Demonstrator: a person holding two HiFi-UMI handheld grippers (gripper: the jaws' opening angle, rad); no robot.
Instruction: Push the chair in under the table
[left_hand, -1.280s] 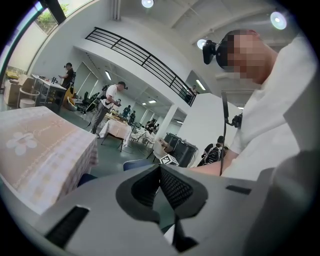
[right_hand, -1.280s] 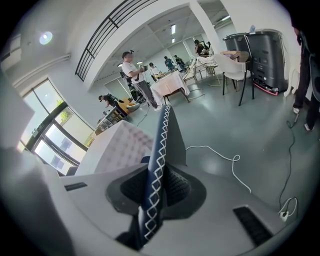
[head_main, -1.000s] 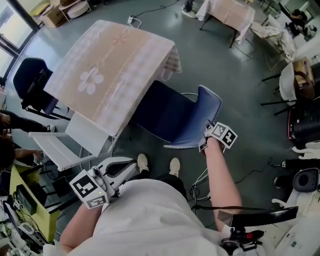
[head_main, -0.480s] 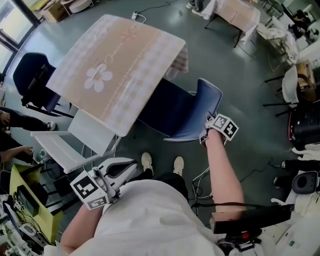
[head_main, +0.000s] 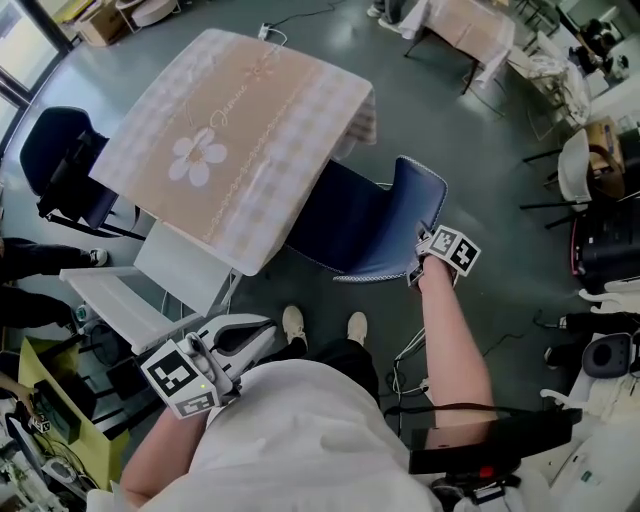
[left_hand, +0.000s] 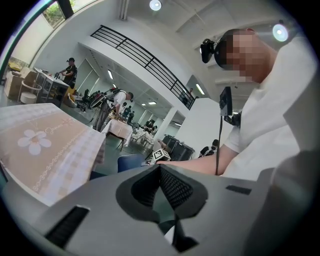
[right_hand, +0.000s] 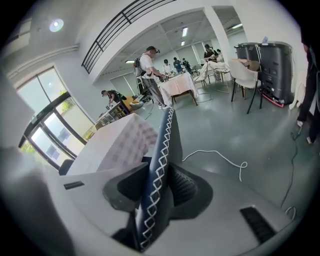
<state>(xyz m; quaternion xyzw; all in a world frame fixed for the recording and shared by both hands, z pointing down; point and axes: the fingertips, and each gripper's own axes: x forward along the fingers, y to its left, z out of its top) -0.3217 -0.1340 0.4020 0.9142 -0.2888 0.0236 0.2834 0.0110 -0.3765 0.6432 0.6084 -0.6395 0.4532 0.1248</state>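
Chair (head_main: 352, 226): curved navy fabric shell, white zigzag-stitched edging.

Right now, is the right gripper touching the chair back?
Cannot tell. In the right gripper view the chair back stands between the jaws of the right gripper, which have just been opening; no plain gap or press shows at either pad.

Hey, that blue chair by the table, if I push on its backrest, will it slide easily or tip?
The chair probably slides rather than tips: the floor looks smooth and its seat is wide. Its stitched backrest looks padded, so it may give slightly under a push.
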